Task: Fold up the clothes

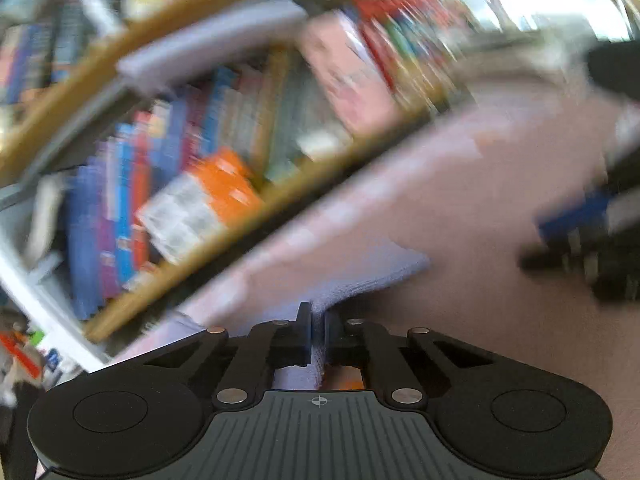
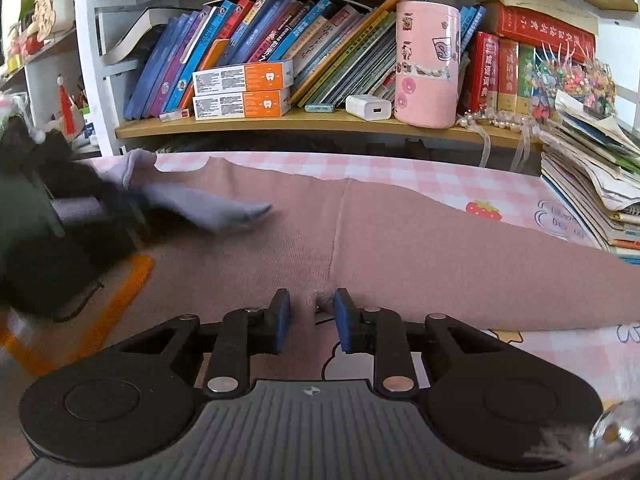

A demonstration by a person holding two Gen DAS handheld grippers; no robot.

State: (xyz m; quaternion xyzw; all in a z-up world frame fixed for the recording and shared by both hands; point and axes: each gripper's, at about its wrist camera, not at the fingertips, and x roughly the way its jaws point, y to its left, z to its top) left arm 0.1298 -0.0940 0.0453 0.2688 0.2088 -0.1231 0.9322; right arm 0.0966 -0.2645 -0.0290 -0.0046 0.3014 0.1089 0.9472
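Observation:
A dusty-pink knit garment lies spread across the pink checked tablecloth. Its centre seam runs toward my right gripper, which is open, blue pads on either side of a small pucker of the pink fabric. A lavender-grey sock-like end lies on the garment at the left, running to my left gripper, which is blurred. In the smeared left wrist view, my left gripper is shut on that lavender-grey cloth above the pink garment. The right gripper appears as a dark blur.
A wooden shelf behind the table holds leaning books, two orange boxes, a white charger and a pink cup. A stack of papers and books sits at the table's right edge.

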